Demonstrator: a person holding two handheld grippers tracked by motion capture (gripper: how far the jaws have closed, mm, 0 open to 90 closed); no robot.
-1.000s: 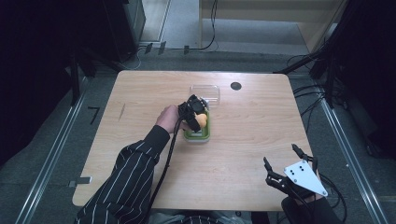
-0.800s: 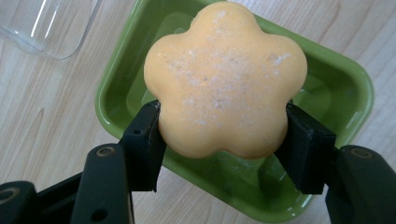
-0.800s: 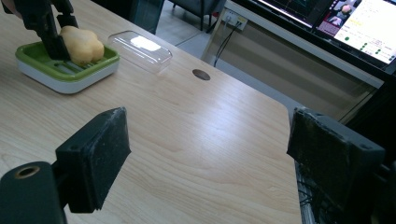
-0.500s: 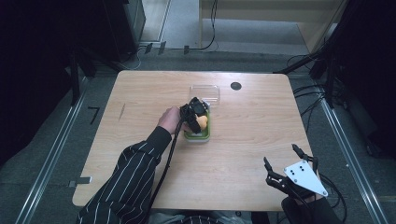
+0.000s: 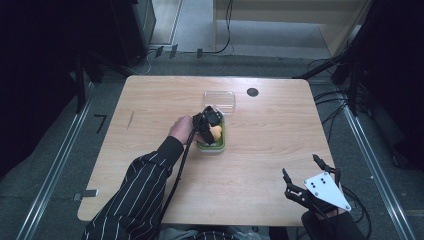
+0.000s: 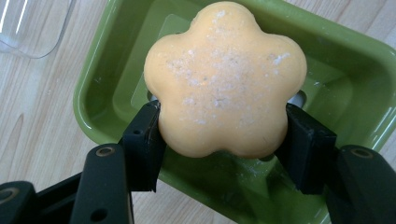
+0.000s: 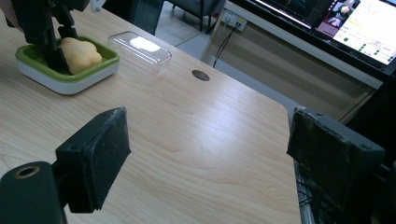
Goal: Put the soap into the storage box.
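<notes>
An orange flower-shaped soap (image 6: 224,79) sits in a green dish (image 6: 112,60) near the table's middle. My left gripper (image 6: 224,127) is shut on the soap, one jaw on each side of it, with the soap low inside the dish. In the high view the left gripper (image 5: 209,122) is over the dish (image 5: 220,145), with the soap (image 5: 216,132) at its tip. My right gripper (image 5: 301,166) stands open at the table's front right corner, with nothing between its pads (image 7: 100,154). From there the soap (image 7: 80,53) and dish (image 7: 70,79) lie far off.
A clear plastic lid (image 5: 219,100) lies just behind the dish. A dark round hole (image 5: 252,92) marks the table to the lid's right. The table edge (image 7: 292,140) runs close beside the right gripper. Screens (image 7: 364,23) stand beyond the table.
</notes>
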